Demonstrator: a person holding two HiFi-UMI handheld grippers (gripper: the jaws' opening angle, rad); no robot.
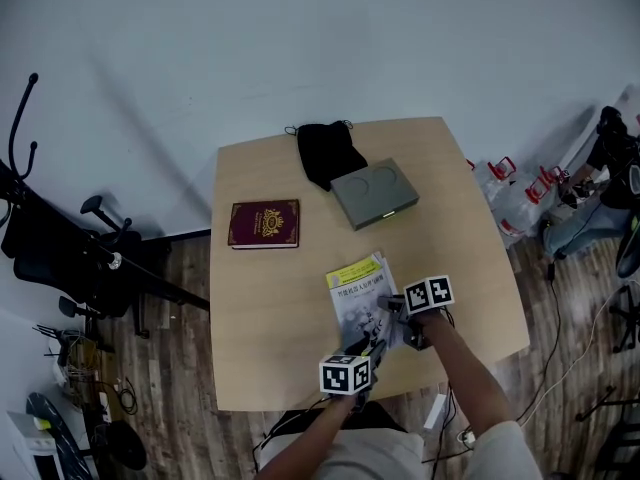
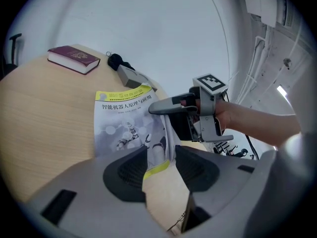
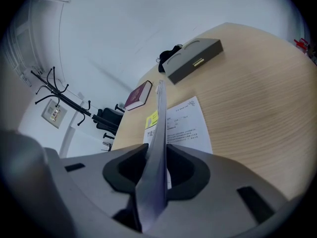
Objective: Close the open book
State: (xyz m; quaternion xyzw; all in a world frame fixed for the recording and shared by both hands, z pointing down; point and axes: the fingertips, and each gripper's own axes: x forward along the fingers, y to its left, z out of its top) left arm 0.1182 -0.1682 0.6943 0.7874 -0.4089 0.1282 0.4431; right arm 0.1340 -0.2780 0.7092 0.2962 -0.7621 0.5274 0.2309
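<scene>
The open book (image 1: pixel 358 286), a thin booklet with a yellow band and a robot picture on its cover, lies near the front of the wooden table (image 1: pixel 260 308). My right gripper (image 1: pixel 392 304) is shut on a sheaf of its pages (image 3: pixel 159 133), which stands up on edge between the jaws. From the left gripper view, the right gripper (image 2: pixel 166 107) pinches the lifted leaf above the cover (image 2: pixel 124 118). My left gripper (image 1: pixel 368 348) is open at the booklet's near corner (image 2: pixel 157 166), which lies between its jaws without being pressed. A printed inner page (image 3: pixel 187 125) lies flat.
A maroon hardback (image 1: pixel 264 224) lies at the table's left. At the back stand a grey box (image 1: pixel 374 193) and a black pouch (image 1: pixel 328 151). A black chair (image 1: pixel 60 248) is left of the table; bottles (image 1: pixel 510 198) stand on the floor at right.
</scene>
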